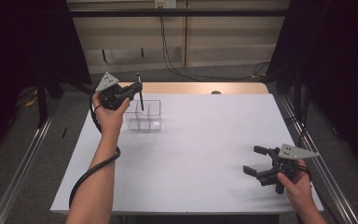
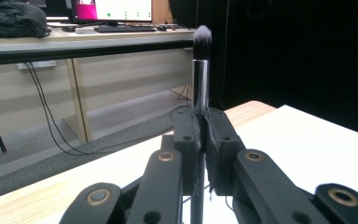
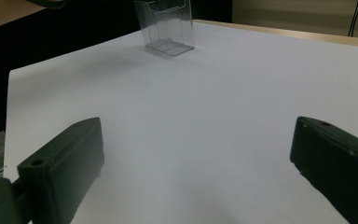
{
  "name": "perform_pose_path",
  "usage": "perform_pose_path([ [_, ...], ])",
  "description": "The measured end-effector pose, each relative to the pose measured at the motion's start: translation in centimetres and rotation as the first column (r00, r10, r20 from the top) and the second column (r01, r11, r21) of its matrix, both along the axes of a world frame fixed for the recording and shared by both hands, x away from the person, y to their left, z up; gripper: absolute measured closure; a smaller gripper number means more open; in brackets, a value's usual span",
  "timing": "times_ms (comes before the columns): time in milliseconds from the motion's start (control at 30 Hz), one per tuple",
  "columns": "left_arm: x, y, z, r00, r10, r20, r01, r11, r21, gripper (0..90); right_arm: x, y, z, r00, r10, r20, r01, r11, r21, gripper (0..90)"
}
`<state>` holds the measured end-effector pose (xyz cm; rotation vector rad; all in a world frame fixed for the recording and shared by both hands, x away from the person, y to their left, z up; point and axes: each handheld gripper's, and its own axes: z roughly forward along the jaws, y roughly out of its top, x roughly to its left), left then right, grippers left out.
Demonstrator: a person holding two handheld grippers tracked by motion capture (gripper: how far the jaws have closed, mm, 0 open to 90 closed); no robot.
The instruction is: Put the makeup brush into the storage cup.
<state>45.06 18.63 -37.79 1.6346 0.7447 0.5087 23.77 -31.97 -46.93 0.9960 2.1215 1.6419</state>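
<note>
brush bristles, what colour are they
Dark, near black with a paler tip, above a silver ferrule; the brush shows best in the left gripper view.

Brush [image 1: 140, 93] upright above organizer [image 1: 143, 116], far left on table [image 1: 205, 154]

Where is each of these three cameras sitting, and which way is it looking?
High view: above the person's side, looking forward and down on the white table; both forearms, the left claw and right claw show.
Left gripper view: rides the left claw, looking level toward a desk; its jaws clamp an upright makeup brush.
Right gripper view: rides the right claw, looking across the table; jaws wide apart.
Shared: the clear organizer shows in the high and right gripper views.
</note>
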Motion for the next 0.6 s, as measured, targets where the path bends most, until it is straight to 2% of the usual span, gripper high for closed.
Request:
perform_pose_path([
  [600,-0.25,0.08,-0.99,0.9999,0.003,-0.013,-0.003,1.0,-0.003,84.0,-0.05,0.03,0.02,1.0,0.003,-0.001,-0.003,1.0,0.001,2.7],
])
